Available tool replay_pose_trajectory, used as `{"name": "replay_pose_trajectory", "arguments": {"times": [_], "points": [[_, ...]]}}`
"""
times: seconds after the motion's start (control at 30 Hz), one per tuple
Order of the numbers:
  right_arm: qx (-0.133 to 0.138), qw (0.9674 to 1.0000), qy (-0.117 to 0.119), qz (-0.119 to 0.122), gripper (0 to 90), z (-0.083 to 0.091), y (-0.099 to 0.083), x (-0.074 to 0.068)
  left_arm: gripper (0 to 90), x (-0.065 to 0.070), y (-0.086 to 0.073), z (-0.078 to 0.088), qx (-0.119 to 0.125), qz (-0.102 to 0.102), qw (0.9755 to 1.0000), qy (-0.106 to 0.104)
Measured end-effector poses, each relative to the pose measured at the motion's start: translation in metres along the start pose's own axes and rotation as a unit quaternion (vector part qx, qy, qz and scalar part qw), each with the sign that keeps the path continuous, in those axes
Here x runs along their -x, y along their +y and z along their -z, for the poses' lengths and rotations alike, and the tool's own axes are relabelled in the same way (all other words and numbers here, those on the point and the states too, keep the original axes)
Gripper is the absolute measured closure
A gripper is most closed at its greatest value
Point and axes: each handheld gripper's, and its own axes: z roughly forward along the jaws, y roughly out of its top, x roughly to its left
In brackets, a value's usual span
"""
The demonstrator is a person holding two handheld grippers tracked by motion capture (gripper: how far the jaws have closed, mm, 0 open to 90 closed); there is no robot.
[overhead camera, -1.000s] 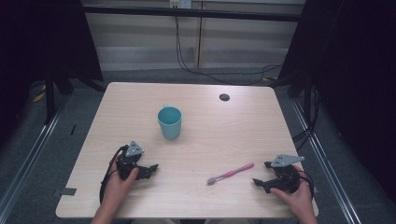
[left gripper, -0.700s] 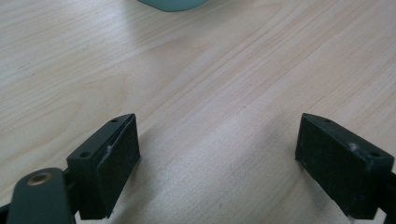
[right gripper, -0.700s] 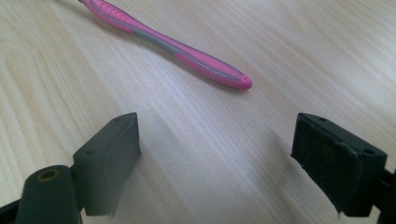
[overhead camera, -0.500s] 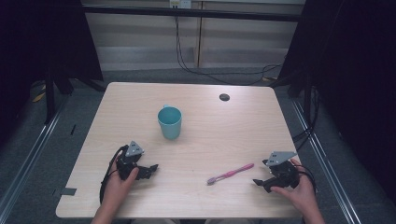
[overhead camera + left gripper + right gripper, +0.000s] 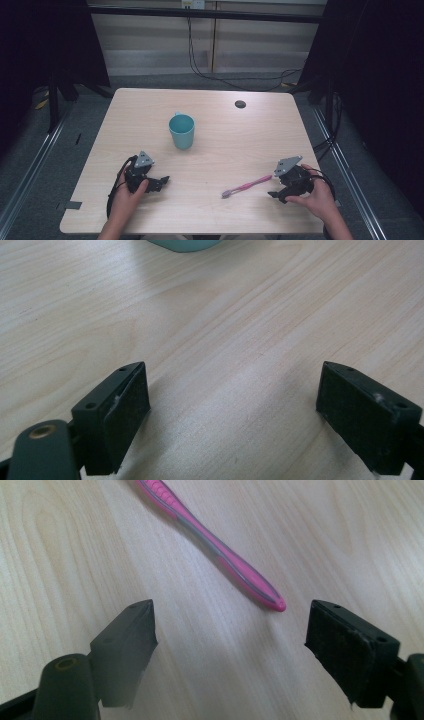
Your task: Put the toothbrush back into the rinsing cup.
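I hold a pair of tongs in each hand at a light wooden table (image 5: 150,120).

There is one cup (image 5: 181,131) on the table. It is blue-green and stands upright near the middle, a bit toward my left. I look down into it from the high view and see nothing but its blue-green inside. In my left gripper view, a bit of the cup (image 5: 184,244) peeks in at the top edge.

The pink toothbrush (image 5: 247,186) lies flat on the wood, on my right side, well apart from the cup. Its brush end points toward the near edge and its handle end points at my right tongs (image 5: 276,189). In my right gripper view the toothbrush (image 5: 210,540) runs slantwise, and its handle tip lies just ahead of the two black jaws, nearer to the right one. These tongs (image 5: 227,630) are wide open. They have just been closing a little, with nothing between them, and they do not touch the toothbrush.

My left tongs (image 5: 161,181) sit near the front left of the table. They (image 5: 232,390) are wide open too, with bare wood between the jaws.

A small dark round spot (image 5: 240,104) sits near the far edge. Between the cup and the toothbrush there is lots of bare wood. My hands are close to the near edge.
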Motion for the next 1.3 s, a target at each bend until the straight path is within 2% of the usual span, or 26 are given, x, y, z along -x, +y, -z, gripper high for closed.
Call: {"name": "replay_pose_trajectory", "arguments": {"times": [0.3, 0.53, 0.6, 0.63, 0.73, 0.9, 1.0, 1.07, 1.1, 1.2, 1.23, 1.27, 1.3], "points": [[-0.043, 0.9981, -0.002, 0.044, 22.0, -0.001, 0.017, 0.003, 13.4, 0.000, 0.000, 0.000, 0.000, 0.000, 1.0000, 0.000], [-0.071, 0.9948, -0.003, 0.073, 23.5, -0.002, 0.027, 0.004, 13.4, 0.000, 0.000, 0.000, 0.000, 0.000, 1.0000, 0.000], [-0.083, 0.9930, -0.002, 0.085, 24.3, -0.003, 0.031, 0.005, 13.4, 0.000, 0.000, 0.000, 0.000, -0.001, 1.0000, 0.001], [-0.087, 0.9927, 0.000, 0.083, 24.7, -0.003, 0.032, 0.004, 13.2, 0.000, 0.000, 0.000, 0.000, -0.001, 1.0000, -0.001], [-0.097, 0.9895, 0.002, 0.107, 27.2, -0.005, 0.038, 0.006, 13.1, 0.000, 0.000, 0.000, 0.000, -0.001, 1.0000, -0.001], [-0.111, 0.9857, 0.007, 0.126, 30.4, -0.007, 0.047, 0.006, 13.2, 0.000, 0.000, 0.000, 0.000, 0.001, 1.0000, -0.002], [-0.126, 0.9811, 0.012, 0.147, 33.3, -0.011, 0.051, 0.006, 13.2, 0.000, 0.000, 0.000, 0.000, -0.001, 1.0000, -0.002], [-0.136, 0.9793, 0.015, 0.149, 35.7, -0.014, 0.052, 0.005, 13.2, 0.000, 0.000, 0.000, 0.000, -0.001, 1.0000, -0.001], [-0.136, 0.9775, 0.015, 0.161, 36.3, -0.015, 0.053, 0.005, 13.2, 0.000, 0.000, 0.000, 0.000, -0.002, 1.0000, -0.001], [-0.140, 0.9762, 0.019, 0.165, 39.7, -0.017, 0.055, 0.005, 13.1, 0.000, 0.000, 0.000, 0.000, -0.002, 1.0000, -0.002], [-0.143, 0.9745, 0.021, 0.172, 40.3, -0.018, 0.056, 0.006, 13.0, 0.000, 0.000, 0.000, 0.000, -0.001, 1.0000, -0.003], [-0.147, 0.9745, 0.020, 0.168, 41.2, -0.018, 0.056, 0.005, 13.0, 0.000, 0.000, -0.001, 0.001, 0.000, 1.0000, -0.003], [-0.149, 0.9733, 0.022, 0.173, 42.4, -0.019, 0.057, 0.006, 12.9, 0.000, 0.000, -0.001, 0.001, 0.000, 1.0000, -0.003]]}}
